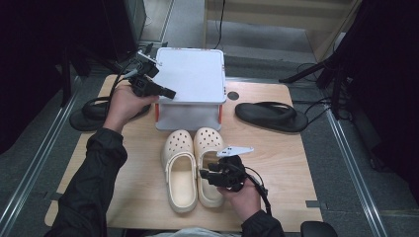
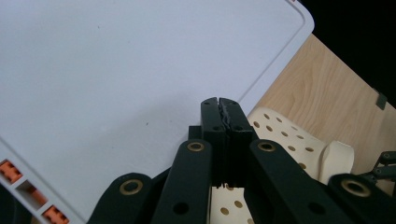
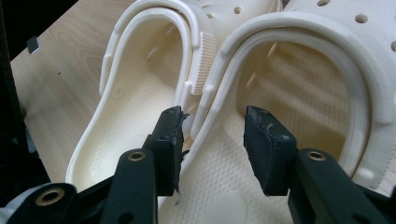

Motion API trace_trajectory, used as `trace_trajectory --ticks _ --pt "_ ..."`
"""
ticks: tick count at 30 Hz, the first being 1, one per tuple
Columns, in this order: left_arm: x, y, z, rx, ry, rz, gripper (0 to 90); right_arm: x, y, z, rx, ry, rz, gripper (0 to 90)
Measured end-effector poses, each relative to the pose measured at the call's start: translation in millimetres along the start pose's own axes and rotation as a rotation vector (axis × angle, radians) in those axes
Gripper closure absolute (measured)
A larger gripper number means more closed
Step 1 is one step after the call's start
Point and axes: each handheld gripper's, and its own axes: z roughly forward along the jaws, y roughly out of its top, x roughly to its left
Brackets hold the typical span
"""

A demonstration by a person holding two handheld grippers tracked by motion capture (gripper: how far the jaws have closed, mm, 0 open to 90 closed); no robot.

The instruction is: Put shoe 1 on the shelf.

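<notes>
L gripper (image 1: 170, 92): jaws pressed together, nothing between, held over front-left edge of white box (image 1: 195, 74) at table (image 1: 291, 163) rear. R gripper (image 3: 212, 123): jaws apart, straddling inner side wall of right clog (image 1: 210, 165); pads not pressing. Cream clog pair sits side by side, table centre, toes near box. Left clog (image 1: 179, 170) touches right one.

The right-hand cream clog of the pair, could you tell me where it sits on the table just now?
In the high view the right-hand cream clog lies near the table's front middle, against its twin, before the white box; the right gripper straddles its inner wall.
</notes>
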Motion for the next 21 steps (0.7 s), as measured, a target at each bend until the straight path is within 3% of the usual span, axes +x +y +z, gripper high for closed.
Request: trace_trajectory --ticks 3,4,11,15,20,21 --pt "3.5 -0.8 2.4 -0.016 -0.008 -0.009 89.9 0.4 0.0 0.7 -0.003 -0.006 0.004 57.2" --pt "5.1 -1.9 2.5 -0.023 -0.015 -0.007 89.8 1.3 -0.5 1.9 -0.005 -0.006 0.025 54.8" --pt "0.7 -2.5 3.2 -0.026 0.005 0.007 89.9 5.8 0.6 11.0 -0.003 -0.011 0.042 48.7" --pt "-1.8 -4.4 1.7 -0.028 0.029 0.015 89.9 12.7 6.0 22.3 -0.008 -0.057 0.049 46.4" --pt "-0.7 -5.5 1.7 -0.031 0.02 0.014 90.0 15.3 11.0 33.8 -0.006 -0.087 0.04 46.0" --pt "0.0 -5.8 1.6 -0.038 0.018 0.005 90.0 15.9 13.5 39.8 -0.001 -0.112 0.034 45.8"
